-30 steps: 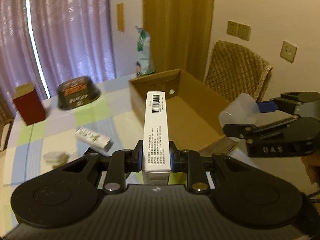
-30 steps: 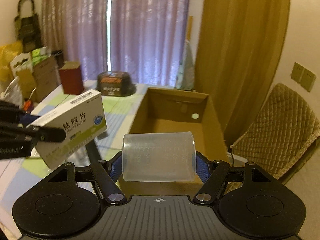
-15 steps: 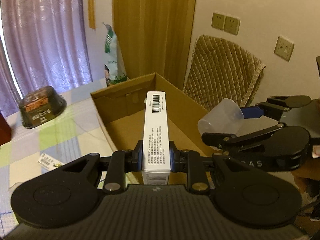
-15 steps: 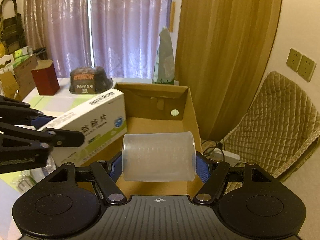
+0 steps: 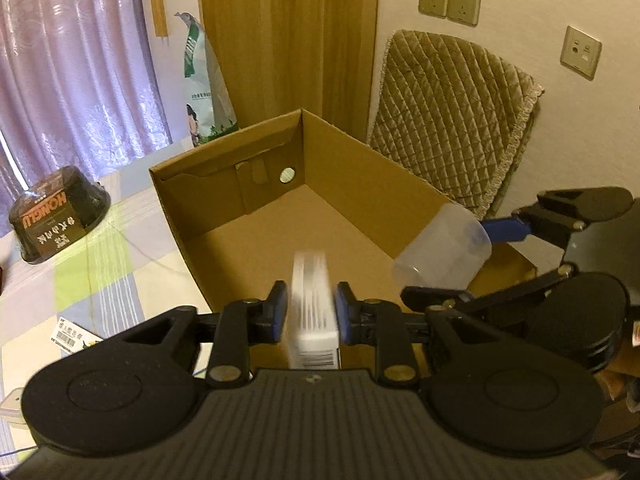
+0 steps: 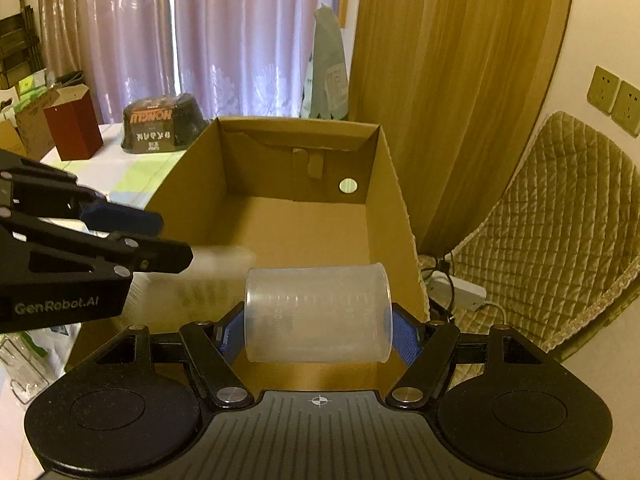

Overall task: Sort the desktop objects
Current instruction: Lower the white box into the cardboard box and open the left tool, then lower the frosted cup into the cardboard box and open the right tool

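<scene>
Your left gripper (image 5: 310, 312) is over the near end of the open cardboard box (image 5: 360, 184), w/ the white medicine carton (image 5: 313, 304) sitting between its blue pads (image 5: 279, 310). The carton is motion-blurred, and thin slivers of gap show on both sides, so the jaws look parted just wider than the carton; can't tell if either pad is touching it. In the right wrist view the same carton (image 6: 200, 276) is a pale smear just beyond the left gripper's black fingers (image 6: 160, 258), low over the box's near-left area. Your right gripper (image 6: 318, 330) is clamped on the translucent measuring cup (image 6: 318, 312), which lies sideways across the jaws, pads pressed against its two ends, faint graduation marks showing on the wall. From the left wrist view the cup (image 5: 442, 248) hangs at the box's near-right wall, mouth angled down and left. The box interior looks bare apart from a round hole (image 5: 287, 175) in the far wall. Left of the box, on the checked tablecloth (image 5: 100, 264), sit a dark upturned bowl pkg (image 5: 56, 216) at the far left, a small labelled packet (image 5: 72, 334) nearer, and a red box (image 6: 74, 130) farther off. A green-and-white bag (image 5: 204, 88) stands behind the box by the curtain (image 5: 80, 60), and a quilted chair (image 5: 456, 120) is to the right.
</scene>
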Action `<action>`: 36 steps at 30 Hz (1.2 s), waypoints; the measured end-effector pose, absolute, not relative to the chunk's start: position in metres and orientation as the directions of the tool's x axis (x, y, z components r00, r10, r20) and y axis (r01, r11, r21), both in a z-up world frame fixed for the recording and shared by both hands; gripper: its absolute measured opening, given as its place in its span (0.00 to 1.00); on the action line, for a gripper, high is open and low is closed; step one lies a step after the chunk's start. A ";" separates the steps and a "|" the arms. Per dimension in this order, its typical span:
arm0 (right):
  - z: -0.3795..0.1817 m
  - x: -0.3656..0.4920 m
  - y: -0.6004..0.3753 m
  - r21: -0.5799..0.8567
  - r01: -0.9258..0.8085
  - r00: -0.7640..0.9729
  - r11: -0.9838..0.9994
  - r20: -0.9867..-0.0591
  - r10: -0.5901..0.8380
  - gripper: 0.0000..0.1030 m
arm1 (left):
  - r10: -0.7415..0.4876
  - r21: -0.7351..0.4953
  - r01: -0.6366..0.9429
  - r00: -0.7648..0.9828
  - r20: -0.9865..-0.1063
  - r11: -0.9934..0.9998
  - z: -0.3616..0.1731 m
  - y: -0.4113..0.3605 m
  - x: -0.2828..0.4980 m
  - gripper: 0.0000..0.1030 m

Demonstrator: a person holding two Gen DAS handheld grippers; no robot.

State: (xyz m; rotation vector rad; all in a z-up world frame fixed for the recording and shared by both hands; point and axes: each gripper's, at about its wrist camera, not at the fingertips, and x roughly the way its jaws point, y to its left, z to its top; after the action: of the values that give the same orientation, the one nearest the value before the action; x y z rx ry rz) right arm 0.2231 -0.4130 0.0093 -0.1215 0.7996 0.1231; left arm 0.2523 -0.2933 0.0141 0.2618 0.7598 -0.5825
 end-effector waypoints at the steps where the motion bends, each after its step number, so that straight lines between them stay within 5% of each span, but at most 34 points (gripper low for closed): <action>1: 0.008 0.224 -0.413 -0.063 -0.156 0.689 0.986 -0.722 0.063 0.69 | -0.401 0.017 0.585 0.578 -0.711 0.811 0.014 -0.293 0.252 0.25; 34: 0.003 0.235 -0.388 -0.070 -0.191 0.695 0.979 -0.714 0.085 0.70 | -0.392 -0.018 0.516 0.627 -0.673 0.856 0.036 -0.249 0.245 0.33; 35: 0.003 0.235 -0.388 -0.071 -0.193 0.695 0.979 -0.714 0.086 0.72 | -0.392 -0.019 0.515 0.627 -0.673 0.857 0.035 -0.249 0.245 0.34; 36: 0.003 0.235 -0.387 -0.073 -0.194 0.698 0.978 -0.711 0.085 0.87 | -0.392 -0.020 0.514 0.627 -0.673 0.857 0.035 -0.248 0.245 0.35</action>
State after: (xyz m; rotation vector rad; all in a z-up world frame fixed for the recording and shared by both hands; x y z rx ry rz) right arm 0.2347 -0.3873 0.0026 -0.1466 0.7837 0.1559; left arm 0.2452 -0.2483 0.0354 0.1804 0.7256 -0.5229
